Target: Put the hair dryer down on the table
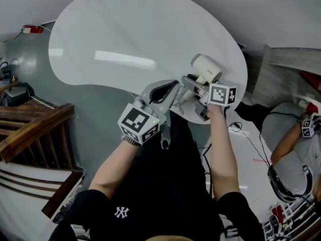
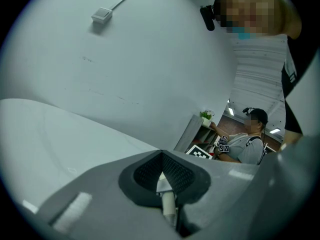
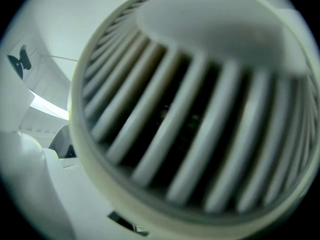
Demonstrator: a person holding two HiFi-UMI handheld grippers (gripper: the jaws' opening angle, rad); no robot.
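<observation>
**hair dryer held over the table's near right edge**

nearest the person, the left gripper (image 1: 170, 90) is pressed shut on a thin white cord (image 2: 164, 196), probably to keep it from dragging. just beyond, the right gripper (image 1: 194, 87) clamps the hair dryer (image 1: 206, 68) by its handle, lifted just over the white table (image 1: 125, 34)'s near right edge, not yet set down.
</observation>
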